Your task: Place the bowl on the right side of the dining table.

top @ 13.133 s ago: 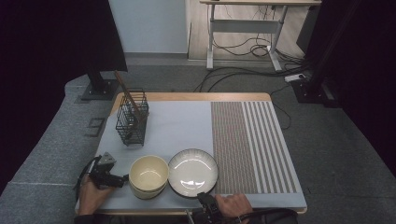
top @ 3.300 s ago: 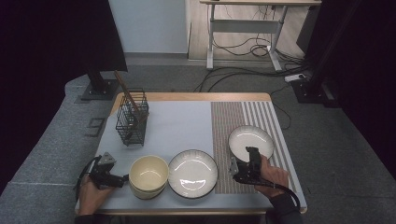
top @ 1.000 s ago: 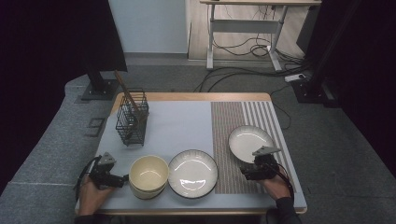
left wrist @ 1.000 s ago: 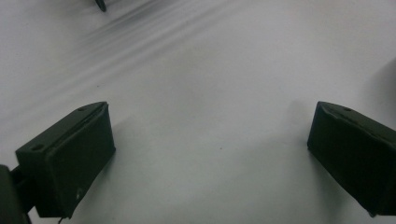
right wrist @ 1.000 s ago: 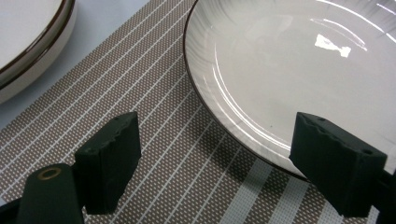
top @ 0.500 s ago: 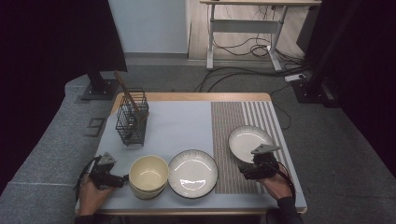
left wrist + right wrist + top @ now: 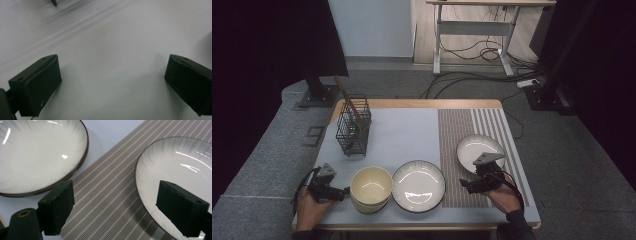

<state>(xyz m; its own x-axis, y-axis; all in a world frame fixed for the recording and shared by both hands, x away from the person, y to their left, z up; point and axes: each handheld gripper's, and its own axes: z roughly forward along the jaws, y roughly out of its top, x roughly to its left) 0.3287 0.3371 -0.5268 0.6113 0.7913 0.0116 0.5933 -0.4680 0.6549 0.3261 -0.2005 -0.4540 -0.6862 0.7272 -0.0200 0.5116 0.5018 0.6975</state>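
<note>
High view: small plate lay on the striped mat at bench right; right gripper sat just at its 6 o'clock, the nearer hand. Large plate at centre, bowl beside the left gripper, basket at 11 o'clock.

Left gripper view: jaws released, wide apart over bare bench, holding nothing.

Right gripper view: jaws released, wide; small plate at 2 o'clock, its rim between them, untouched; large plate at 10 o'clock.
</note>
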